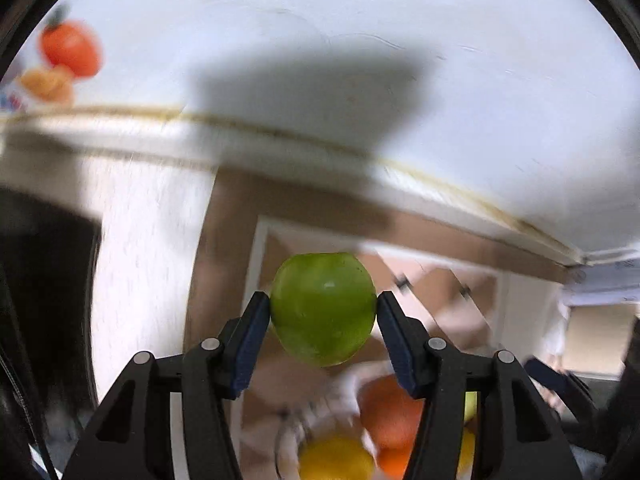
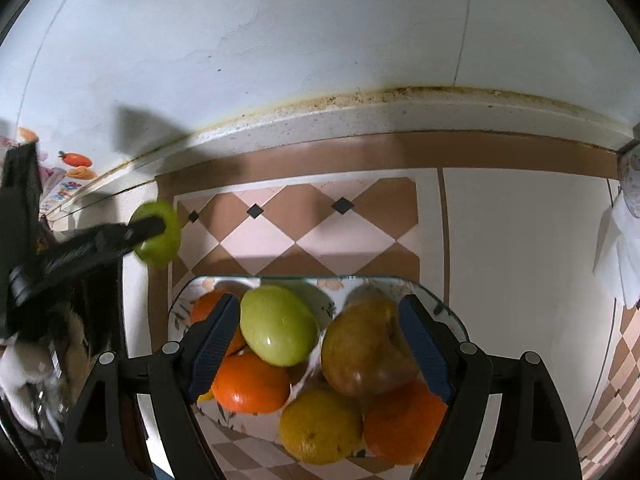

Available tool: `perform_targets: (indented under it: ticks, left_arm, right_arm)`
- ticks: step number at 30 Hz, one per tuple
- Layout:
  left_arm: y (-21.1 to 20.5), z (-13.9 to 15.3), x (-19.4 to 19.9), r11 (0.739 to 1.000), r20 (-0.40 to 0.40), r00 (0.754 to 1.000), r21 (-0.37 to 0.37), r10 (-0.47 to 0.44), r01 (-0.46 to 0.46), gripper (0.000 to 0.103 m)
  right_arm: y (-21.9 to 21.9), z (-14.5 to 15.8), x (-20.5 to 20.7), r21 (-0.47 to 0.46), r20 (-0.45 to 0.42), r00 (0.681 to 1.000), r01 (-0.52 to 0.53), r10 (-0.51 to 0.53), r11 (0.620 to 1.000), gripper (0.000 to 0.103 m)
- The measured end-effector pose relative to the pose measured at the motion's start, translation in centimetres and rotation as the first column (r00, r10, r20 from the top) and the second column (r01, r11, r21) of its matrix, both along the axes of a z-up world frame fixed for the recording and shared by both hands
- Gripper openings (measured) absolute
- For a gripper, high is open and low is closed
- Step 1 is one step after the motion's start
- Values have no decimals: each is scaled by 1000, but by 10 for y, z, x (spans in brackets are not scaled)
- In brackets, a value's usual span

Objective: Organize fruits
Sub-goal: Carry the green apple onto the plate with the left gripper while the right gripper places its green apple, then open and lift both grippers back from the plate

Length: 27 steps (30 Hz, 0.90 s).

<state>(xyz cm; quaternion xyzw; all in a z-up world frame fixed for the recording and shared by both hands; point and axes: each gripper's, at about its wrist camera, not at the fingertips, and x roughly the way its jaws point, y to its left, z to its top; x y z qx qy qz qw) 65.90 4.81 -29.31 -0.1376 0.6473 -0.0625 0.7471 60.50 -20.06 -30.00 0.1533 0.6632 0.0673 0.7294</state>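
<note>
Supporting surface: tiled floor (image 2: 304, 220) below me, pink and brown diamond pattern with small black insets, plain white tiles to the right.
Border: brown strip (image 2: 400, 152) along the white ledge (image 2: 360, 120).
Resting on floor: glass plate (image 2: 452, 308) with floral print, which I see directly beneath my right jaws.
Plate contents: fruits; contact with the floor cannot be confirmed.

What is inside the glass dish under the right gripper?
The dish holds a green apple, a brownish pear, oranges and a lemon. Anything beneath the pile is covered.
</note>
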Motion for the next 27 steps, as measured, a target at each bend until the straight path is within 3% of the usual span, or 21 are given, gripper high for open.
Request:
perform_targets:
  ticks: [6, 10, 15, 17, 18, 19, 27]
  left_arm:
    - [10, 2, -41, 993, -86, 996, -117, 16, -26, 53]
    - [3, -19, -55, 994, -160, 987, -112, 0, -18, 54]
    - [12, -13, -64, 994, -169, 985, -103, 31, -48, 54]
    - [6, -7, -71, 997, -143, 989, -62, 27, -36, 64]
    - [6, -2, -75, 999, -129, 991, -33, 18, -23, 79]
    - [3, 3, -79, 1000, -110, 994, -5, 7, -7, 86]
    - [-19, 45, -134, 977, 29, 997, 200, -75, 68, 87]
  right_arm:
    - [-3, 7, -20, 35, 3, 1000, 5, -6, 999, 84]
    - [-1, 10, -32, 33, -5, 1000, -4, 5, 999, 84]
    - [-5, 16, -46, 12, -5, 1000, -1, 1, 1000, 84]
    - [-6, 16, -53, -6, -9, 1000, 6, -7, 1000, 93]
    - [-8, 17, -57, -22, -12, 1000, 9, -9, 1000, 95]
    - [-9, 18, -62, -43, -9, 1000, 9, -9, 999, 95]
    - [-15, 52, -111, -206, 78, 997, -4, 21, 979, 95]
